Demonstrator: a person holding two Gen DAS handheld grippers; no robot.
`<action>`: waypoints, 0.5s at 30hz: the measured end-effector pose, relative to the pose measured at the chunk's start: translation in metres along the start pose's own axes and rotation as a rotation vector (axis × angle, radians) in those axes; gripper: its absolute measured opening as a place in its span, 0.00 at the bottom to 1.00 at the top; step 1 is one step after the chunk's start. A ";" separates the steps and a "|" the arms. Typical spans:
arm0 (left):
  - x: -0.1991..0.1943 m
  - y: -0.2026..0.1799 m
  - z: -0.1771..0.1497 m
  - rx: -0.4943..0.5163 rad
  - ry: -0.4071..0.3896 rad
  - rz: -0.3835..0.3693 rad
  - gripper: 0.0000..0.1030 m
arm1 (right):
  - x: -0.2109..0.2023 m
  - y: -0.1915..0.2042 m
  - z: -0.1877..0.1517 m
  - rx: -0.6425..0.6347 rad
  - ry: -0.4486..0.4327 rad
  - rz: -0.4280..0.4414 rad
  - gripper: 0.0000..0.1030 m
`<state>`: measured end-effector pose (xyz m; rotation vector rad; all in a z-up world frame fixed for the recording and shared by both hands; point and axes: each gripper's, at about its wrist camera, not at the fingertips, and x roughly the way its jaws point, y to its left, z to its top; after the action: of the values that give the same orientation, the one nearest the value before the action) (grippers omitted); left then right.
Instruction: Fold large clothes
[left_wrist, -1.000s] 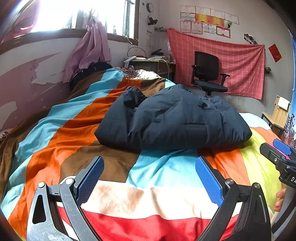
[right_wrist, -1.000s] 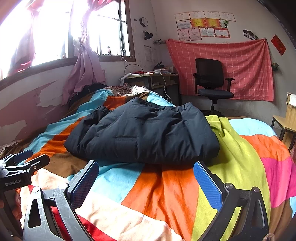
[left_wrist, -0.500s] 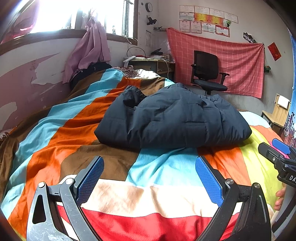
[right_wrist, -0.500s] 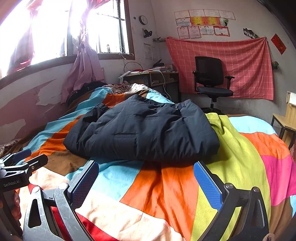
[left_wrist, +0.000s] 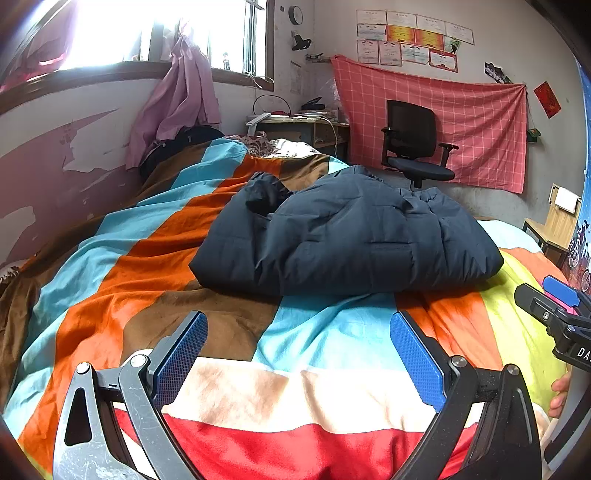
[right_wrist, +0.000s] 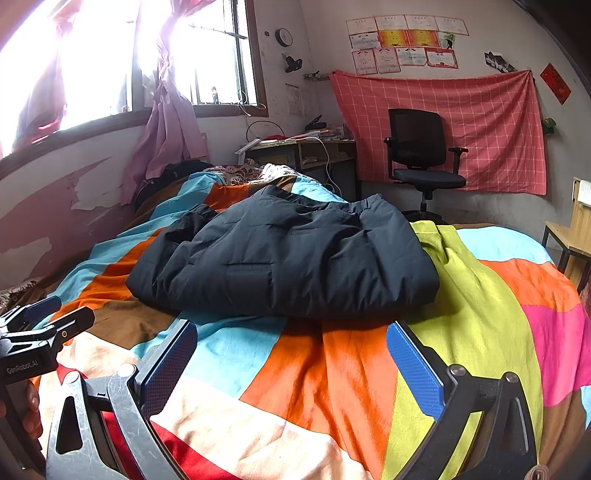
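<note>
A dark navy padded jacket (left_wrist: 343, 236) lies folded in a thick bundle on the multicoloured striped bedspread (left_wrist: 147, 295), near the middle of the bed; it also fills the centre of the right wrist view (right_wrist: 284, 258). My left gripper (left_wrist: 299, 354) is open above the near end of the bed, short of the jacket, with nothing between its blue pads. My right gripper (right_wrist: 291, 358) is open too, just short of the jacket's near edge, holding nothing. Each gripper shows at the edge of the other's view, left (right_wrist: 40, 332) and right (left_wrist: 554, 306).
A peeling wall and a window with pink curtain (left_wrist: 177, 99) run along the bed's left side. A desk (left_wrist: 303, 129) and a black office chair (left_wrist: 413, 147) stand beyond the bed's far end. A wooden stool (right_wrist: 569, 236) is at the right.
Both views have shifted only slightly; the jacket sits a little higher in the right wrist view. The jacket itself has not moved and both grippers stay open.
</note>
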<state>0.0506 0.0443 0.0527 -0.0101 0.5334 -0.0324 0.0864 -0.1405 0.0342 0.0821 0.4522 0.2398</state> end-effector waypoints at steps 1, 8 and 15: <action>0.000 0.000 0.000 0.000 0.000 0.000 0.94 | 0.000 0.000 0.001 0.001 0.001 0.000 1.00; 0.000 0.000 0.000 0.001 0.000 0.000 0.94 | 0.000 0.000 0.000 0.000 0.001 0.000 1.00; 0.000 0.000 0.001 0.004 -0.002 -0.001 0.94 | 0.000 0.000 0.001 0.000 0.000 0.000 1.00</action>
<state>0.0508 0.0447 0.0532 -0.0067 0.5312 -0.0342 0.0866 -0.1407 0.0354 0.0824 0.4524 0.2399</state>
